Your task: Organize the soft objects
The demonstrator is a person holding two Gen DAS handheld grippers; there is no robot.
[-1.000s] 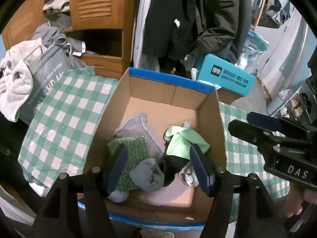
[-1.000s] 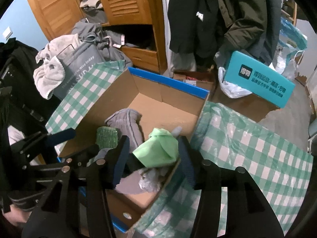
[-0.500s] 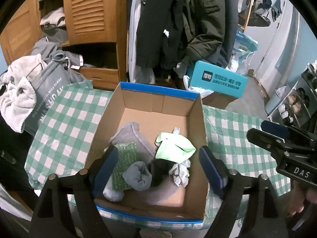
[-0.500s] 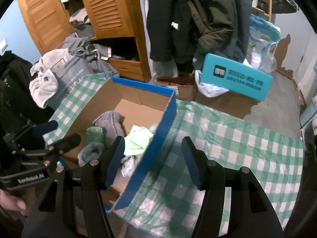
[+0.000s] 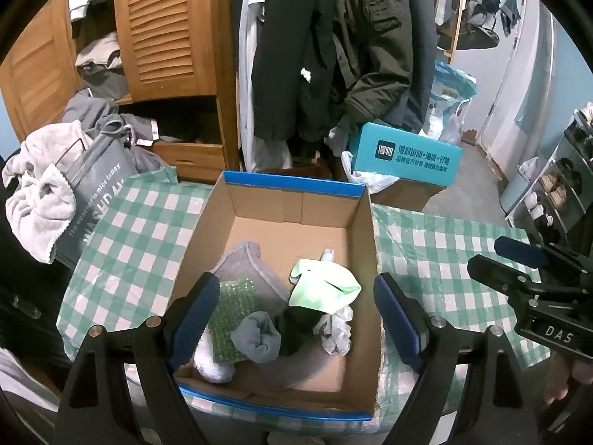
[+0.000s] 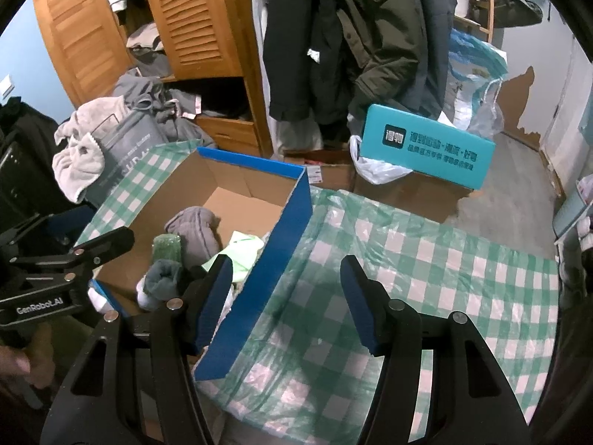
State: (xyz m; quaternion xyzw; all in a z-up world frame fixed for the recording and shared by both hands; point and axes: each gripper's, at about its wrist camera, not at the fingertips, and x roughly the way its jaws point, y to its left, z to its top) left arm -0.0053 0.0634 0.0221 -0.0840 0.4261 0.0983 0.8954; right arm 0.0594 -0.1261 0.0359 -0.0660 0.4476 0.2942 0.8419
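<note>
A cardboard box with a blue rim stands on a green checked tablecloth. In it lie a grey cloth, a green sparkly cloth, a light green cloth, a rolled grey sock and crumpled white plastic. My left gripper hovers above this pile, open wide and holding nothing. My right gripper is open and empty above the box's blue right wall and the tablecloth. Each gripper shows at the edge of the other's view.
Behind the table stand a teal box on cartons, a wooden wardrobe and hanging coats. A grey laundry bag draped with a towel stands at the left. A shoe rack is at the far right.
My left gripper's jaws spread wider and drew up and back from the grey sock. My right gripper shifted right, from over the light green cloth to the box's right wall.
</note>
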